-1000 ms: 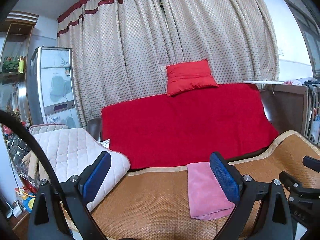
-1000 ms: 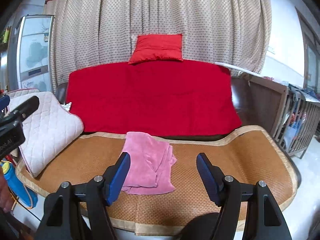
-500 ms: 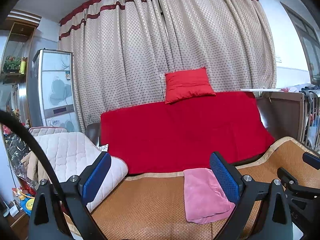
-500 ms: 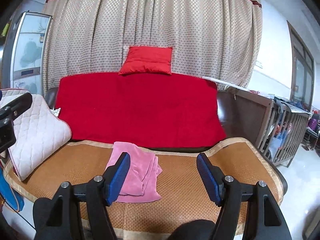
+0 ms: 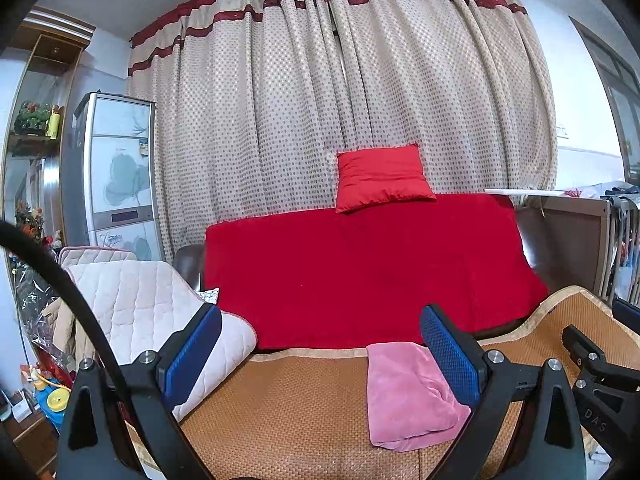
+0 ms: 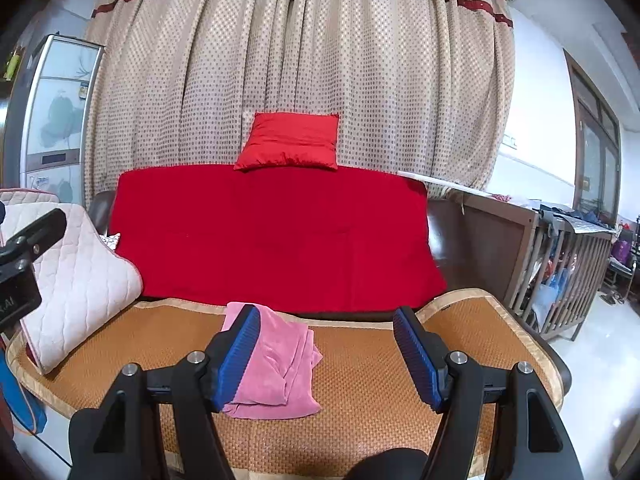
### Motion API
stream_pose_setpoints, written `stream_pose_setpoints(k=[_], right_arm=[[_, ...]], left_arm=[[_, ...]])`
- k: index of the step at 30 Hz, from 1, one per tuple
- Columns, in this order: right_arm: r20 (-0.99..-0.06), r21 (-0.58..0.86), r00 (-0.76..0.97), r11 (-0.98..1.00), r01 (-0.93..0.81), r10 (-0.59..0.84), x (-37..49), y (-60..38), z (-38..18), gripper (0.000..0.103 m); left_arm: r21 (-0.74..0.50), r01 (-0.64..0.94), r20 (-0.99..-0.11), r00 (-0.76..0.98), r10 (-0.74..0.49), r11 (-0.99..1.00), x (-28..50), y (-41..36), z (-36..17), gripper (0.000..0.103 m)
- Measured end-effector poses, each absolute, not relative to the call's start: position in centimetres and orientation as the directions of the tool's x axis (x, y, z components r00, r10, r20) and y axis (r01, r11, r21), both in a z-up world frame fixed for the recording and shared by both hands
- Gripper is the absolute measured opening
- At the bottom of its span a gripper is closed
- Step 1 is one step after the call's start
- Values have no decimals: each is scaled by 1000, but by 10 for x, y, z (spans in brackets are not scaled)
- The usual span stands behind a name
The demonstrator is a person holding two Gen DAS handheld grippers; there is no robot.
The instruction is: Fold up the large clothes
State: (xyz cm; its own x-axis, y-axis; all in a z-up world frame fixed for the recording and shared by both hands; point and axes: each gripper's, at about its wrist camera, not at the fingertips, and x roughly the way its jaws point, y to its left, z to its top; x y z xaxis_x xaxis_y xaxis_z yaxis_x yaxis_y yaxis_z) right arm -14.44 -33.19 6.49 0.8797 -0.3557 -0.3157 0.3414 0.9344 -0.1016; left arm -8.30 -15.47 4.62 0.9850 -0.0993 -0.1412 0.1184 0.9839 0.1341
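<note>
A folded pink garment [image 5: 404,392] lies on the woven bamboo mat [image 5: 296,408] of the sofa seat; it also shows in the right wrist view [image 6: 276,364]. My left gripper [image 5: 320,356] is open and empty, held above the mat to the left of the garment. My right gripper [image 6: 326,354] is open and empty, held back from the garment, which lies behind its left finger [image 6: 236,356]. The right gripper's body shows at the right edge of the left wrist view [image 5: 600,364].
A red blanket [image 6: 272,236] covers the sofa back, with a red cushion [image 6: 290,146] on top. A quilted white pad [image 6: 76,276] lies on the left armrest. A wooden crib [image 6: 560,264] stands to the right. A dotted curtain [image 6: 300,72] hangs behind.
Both grippers have drawn back and tilted up, so the pink garment sits lower and farther in both views. Both stay open and empty.
</note>
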Motion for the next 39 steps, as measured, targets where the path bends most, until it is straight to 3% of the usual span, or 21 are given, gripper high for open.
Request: stream_pose_setpoints(k=[39], right_arm=[[-292, -68, 873, 919, 388, -390, -149, -346, 72, 73]], left_arm=[[115, 114, -135, 986, -98, 987, -86, -157, 43, 100]])
